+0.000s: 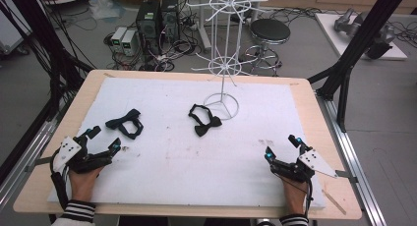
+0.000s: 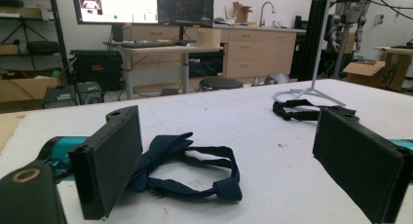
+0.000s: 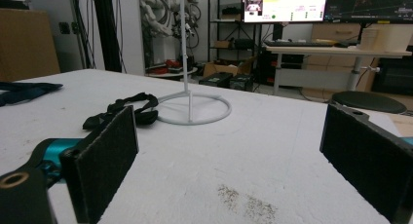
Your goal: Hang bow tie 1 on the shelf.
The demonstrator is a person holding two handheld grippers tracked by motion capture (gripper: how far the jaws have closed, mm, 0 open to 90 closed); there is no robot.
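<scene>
High view: white pad (image 1: 196, 157) on a wooden table (image 1: 44, 172), two black bow ties and a white wire rack (image 1: 223, 64) on it. Left tie (image 1: 126, 123) at the pad's left, long axis slanting from lower left to upper right, strap looped toward the near side. Middle tie (image 1: 203, 121) just beside the rack's ring base, knot end toward the near right, strap loop toward the far left. Left gripper (image 1: 103, 139) at the near left corner, jaws spread wide, empty, tips aimed at the left tie but apart from it. Right gripper (image 1: 281, 145) at the near right corner, jaws likewise spread, holding nothing, well apart from both ties. Hands with striped cuffs entering from below.

Left gripper view: left tie (image 2: 180, 168) lying flat between the wide-open jaws, nearer the left jaw, bow end partly hidden behind it, strap loop reaching right toward the clasp. No contact visible with the right jaw; touch with the left jaw unclear. Middle tie (image 2: 297, 109) farther off by the rack (image 2: 311, 87).

Right gripper view: jaws far apart, empty, bare pad (image 3: 234, 156) with a brownish smudge between them. Middle tie (image 3: 124, 112) beyond the left jaw, touching the rack's ring (image 3: 195, 107). Left tie (image 3: 27, 91) at the far left edge.
</scene>
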